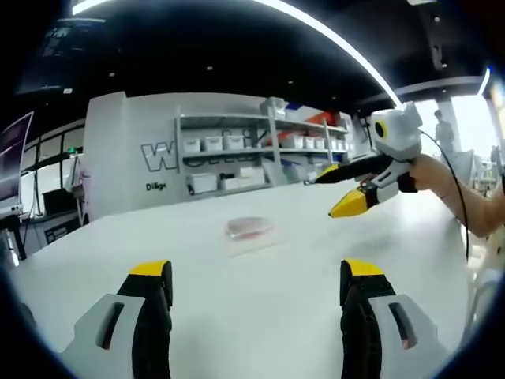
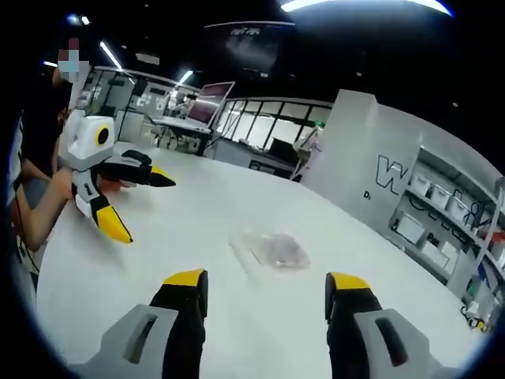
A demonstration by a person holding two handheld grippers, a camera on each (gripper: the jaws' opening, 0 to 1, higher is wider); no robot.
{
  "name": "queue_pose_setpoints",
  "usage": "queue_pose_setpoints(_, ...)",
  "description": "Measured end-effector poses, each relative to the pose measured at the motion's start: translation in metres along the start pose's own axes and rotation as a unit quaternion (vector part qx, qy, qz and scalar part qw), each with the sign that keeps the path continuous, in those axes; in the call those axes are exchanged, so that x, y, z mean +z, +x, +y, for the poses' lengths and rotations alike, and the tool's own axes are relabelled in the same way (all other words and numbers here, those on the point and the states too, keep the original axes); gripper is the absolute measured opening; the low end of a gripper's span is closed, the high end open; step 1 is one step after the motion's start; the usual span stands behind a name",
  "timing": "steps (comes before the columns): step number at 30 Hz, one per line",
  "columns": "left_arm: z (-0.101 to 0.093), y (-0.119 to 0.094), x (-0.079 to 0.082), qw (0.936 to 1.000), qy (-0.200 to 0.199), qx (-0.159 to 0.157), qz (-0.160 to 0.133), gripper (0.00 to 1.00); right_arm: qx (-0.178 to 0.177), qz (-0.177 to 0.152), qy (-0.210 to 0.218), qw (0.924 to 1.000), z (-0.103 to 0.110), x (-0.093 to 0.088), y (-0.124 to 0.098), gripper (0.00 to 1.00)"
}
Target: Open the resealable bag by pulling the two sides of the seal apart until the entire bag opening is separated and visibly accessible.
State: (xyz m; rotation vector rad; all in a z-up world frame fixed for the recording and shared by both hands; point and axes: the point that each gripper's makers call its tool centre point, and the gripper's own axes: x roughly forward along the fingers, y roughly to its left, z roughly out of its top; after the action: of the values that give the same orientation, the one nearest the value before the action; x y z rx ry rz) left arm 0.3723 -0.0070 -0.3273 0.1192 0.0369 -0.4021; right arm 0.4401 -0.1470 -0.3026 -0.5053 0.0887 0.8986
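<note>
Clear plastic resealable bag (image 1: 251, 230) flat on broad white table (image 1: 237, 308) before grey storage shelves (image 1: 260, 150), left gripper (image 1: 256, 288) and right gripper (image 2: 268, 296) spread apart, empty

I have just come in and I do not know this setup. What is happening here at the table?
A person holds a two-jaw gripper in each hand above a white table. A clear resealable bag with something pinkish inside lies flat on the table, and neither gripper touches it. The left gripper and the right gripper both have their jaws open, apart from the bag. The bag looks untouched, so the opening has not yet begun. Shelves with white bins stand behind.
</note>
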Motion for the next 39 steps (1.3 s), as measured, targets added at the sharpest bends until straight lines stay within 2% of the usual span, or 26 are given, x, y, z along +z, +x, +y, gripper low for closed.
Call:
queue_pose_setpoints(14, -0.002, -0.001, -0.003, 1.0000, 0.003, 0.001, 0.009, 0.87, 0.014, -0.003, -0.017, 0.9997, 0.001, 0.014, 0.010, 0.57)
queue_pose_setpoints(27, -0.007, -0.001, -0.004, 0.9999, 0.011, -0.001, 0.013, 0.87, 0.026, 0.009, -0.019, 0.9994, 0.007, 0.009, 0.012, 0.54)
queue_pose_setpoints(39, -0.008, -0.001, -0.002, 0.9999, 0.008, -0.004, 0.012, 0.87, 0.025, 0.013, -0.022, 0.9994, 0.003, 0.008, 0.013, 0.52)
